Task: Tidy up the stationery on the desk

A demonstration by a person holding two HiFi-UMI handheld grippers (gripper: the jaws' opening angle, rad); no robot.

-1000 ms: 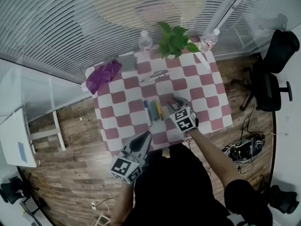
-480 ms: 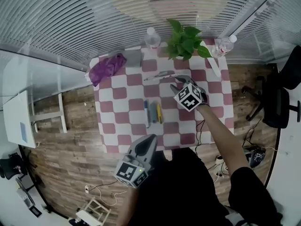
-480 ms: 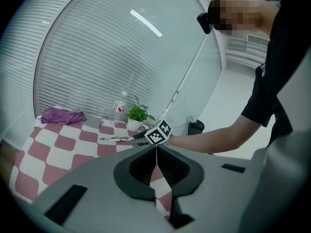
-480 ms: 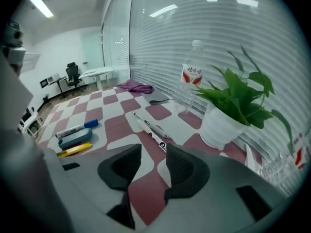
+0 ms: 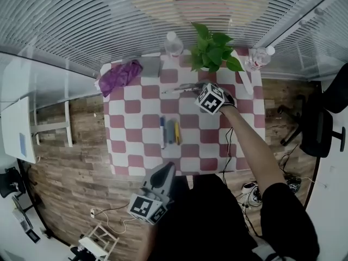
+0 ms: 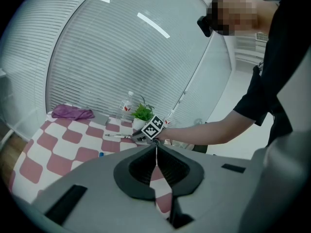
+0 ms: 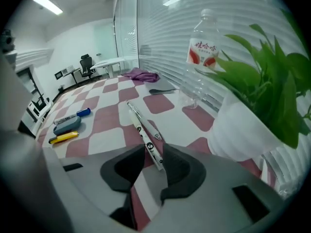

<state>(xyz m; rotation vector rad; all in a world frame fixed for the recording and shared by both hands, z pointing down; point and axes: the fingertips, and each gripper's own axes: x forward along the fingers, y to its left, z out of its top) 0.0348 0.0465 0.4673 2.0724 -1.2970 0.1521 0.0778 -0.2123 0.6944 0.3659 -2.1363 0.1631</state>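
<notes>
Beside the potted plant [image 5: 213, 50], on the checked desk [image 5: 136, 145], our right tongs [image 5: 199, 87] now stand over a white patterned pen [image 7: 145, 139]. A second ago they hovered much nearer to us, well away from the plant, by a row made up of a blue marker [image 7: 77, 114], a grey piece [image 7: 67, 125] and a yellow marker [image 7: 63, 138]. Since then we have reached out to the plant side and tipped the tongs downward. Their jaws have just been narrowing. The near end of the white pen lies between them, but a gap shows on one side, so they are released, not yet clenched on it. A thinner pen [image 7: 141, 118] lies just beside the white one, running away from the plant.

Our left tongs [image 6: 156, 152] are clenched on nothing. They are held off the desk's near edge, far from the plant, and have barely shifted.

We judge that the next item is being picked up, and that the white pen is the one chosen, probably to join the row. The squeeze should finish without nudging the thinner pen or the plant's pot.
</notes>
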